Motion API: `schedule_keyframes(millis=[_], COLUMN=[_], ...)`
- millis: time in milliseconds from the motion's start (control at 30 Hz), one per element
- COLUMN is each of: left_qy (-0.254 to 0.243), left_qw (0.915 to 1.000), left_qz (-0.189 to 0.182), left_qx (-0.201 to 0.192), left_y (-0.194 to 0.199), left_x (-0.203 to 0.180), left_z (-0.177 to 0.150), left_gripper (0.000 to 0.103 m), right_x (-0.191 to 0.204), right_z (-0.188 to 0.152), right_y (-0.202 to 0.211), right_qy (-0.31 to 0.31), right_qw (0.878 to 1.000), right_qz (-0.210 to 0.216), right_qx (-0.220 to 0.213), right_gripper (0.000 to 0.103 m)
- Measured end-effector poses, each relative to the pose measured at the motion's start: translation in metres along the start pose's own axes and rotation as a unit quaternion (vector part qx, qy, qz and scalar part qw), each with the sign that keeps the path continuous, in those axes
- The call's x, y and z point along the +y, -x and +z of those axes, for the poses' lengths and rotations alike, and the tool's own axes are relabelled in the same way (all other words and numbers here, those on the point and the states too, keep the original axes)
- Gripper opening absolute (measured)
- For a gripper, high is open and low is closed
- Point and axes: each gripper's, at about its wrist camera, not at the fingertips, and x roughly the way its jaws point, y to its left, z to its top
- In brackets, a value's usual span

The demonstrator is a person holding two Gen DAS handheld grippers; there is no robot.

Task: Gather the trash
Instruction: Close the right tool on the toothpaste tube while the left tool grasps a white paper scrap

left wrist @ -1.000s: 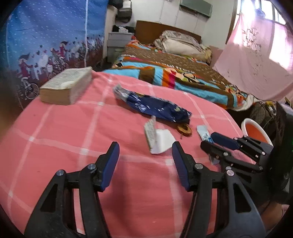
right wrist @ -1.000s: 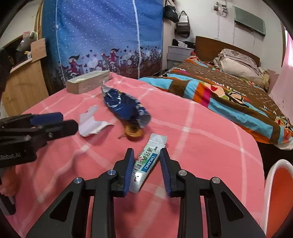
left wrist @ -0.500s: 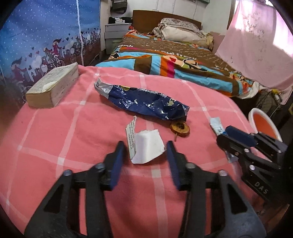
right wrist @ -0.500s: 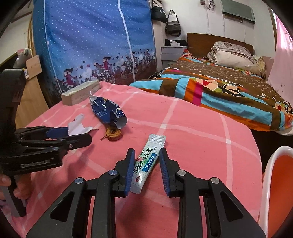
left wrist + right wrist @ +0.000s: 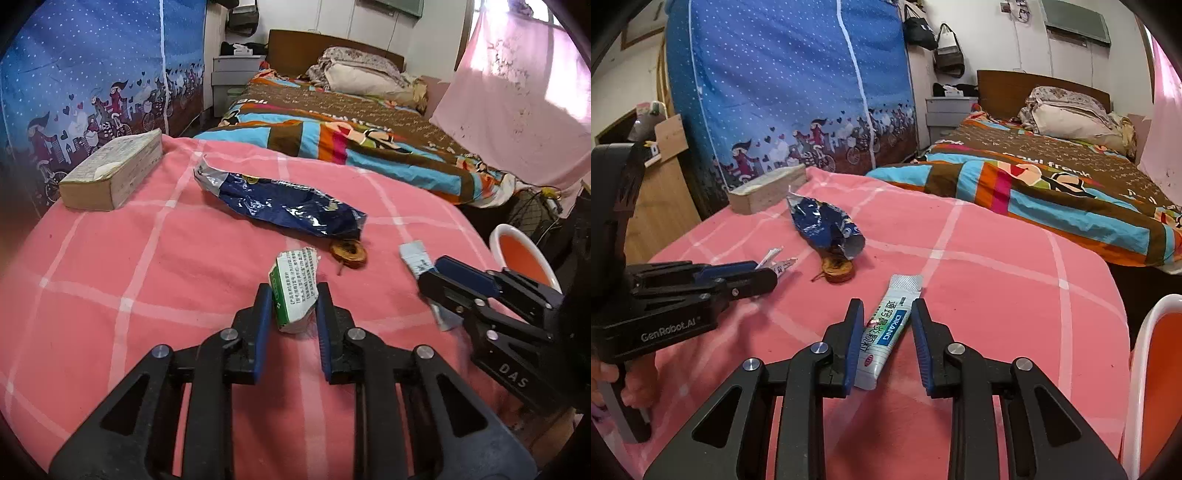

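On the pink checked cloth (image 5: 147, 258) lie a crumpled blue foil wrapper (image 5: 284, 206) and a small brown round thing (image 5: 349, 253). My left gripper (image 5: 293, 286) is closing. A torn white and green paper carton piece (image 5: 295, 280) stands squeezed upright between its pads. In the right wrist view the left gripper (image 5: 764, 271) shows at the left, with the paper (image 5: 777, 262) poking out. My right gripper (image 5: 887, 302) is shut on a white toothpaste tube (image 5: 886, 328), which sits slantwise between the pads. The left wrist view shows that right gripper (image 5: 430, 273) over the tube (image 5: 415, 254).
A thick old book (image 5: 114, 173) lies at the cloth's far left corner. An orange bin with a white rim (image 5: 1156, 369) stands off the right edge. A bed with a striped quilt (image 5: 351, 129) lies beyond. A blue fabric wardrobe (image 5: 794, 92) rises at the left.
The left jaws have narrowed from wide apart onto the paper piece, which went from lying flat to standing folded. The tube has shifted with the right gripper, away from the brown round thing.
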Motion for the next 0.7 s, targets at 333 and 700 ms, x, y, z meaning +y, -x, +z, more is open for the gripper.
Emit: schedule_keyframes(millis=[333, 700], left_qy=[-0.004, 0.027], left_qw=[0.9985, 0.9995], left_qz=[-0.006, 0.005], left_qx=[-0.053, -0.015], left_y=[0.024, 0.014], left_x=[-0.012, -0.002], left_z=[-0.004, -0.013], left_gripper=[0.027, 0.027], right_x=[0.005, -0.003], right_z=[-0.001, -0.001], right_y=[0.02, -0.001], right_qy=[0.015, -0.023], right_qw=[0.999, 1.0], right_qz=[0.003, 0.008], right_qx=[-0.045, 0.001], right_gripper=[0.024, 0.049])
